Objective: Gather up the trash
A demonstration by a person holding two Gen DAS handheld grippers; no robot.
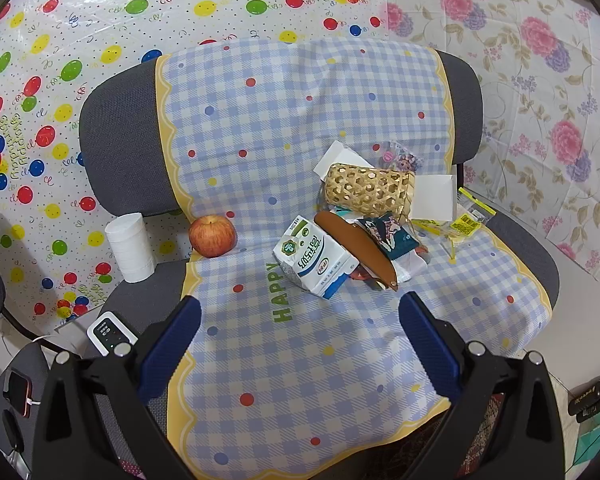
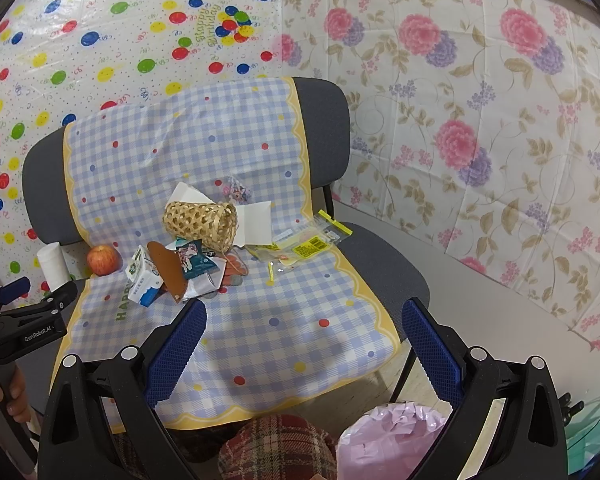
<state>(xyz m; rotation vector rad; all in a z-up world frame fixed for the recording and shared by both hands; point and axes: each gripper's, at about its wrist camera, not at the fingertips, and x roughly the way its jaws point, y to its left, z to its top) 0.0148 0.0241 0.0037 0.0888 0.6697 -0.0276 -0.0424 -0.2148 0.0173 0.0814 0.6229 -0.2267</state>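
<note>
Checked cloth (image 1: pixel 284 360) on chair; woven basket (image 1: pixel 368 190), crumpled wrappers; both grippers' jaws wide, empty.

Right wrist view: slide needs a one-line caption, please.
Open right claw hovers before a checked-cloth chair piled with litter beside a tipped woven bamboo basket.

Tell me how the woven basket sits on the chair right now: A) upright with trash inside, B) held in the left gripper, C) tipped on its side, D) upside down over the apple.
C: the woven basket lies on its side among the wrappers, well apart from the apple.
</note>
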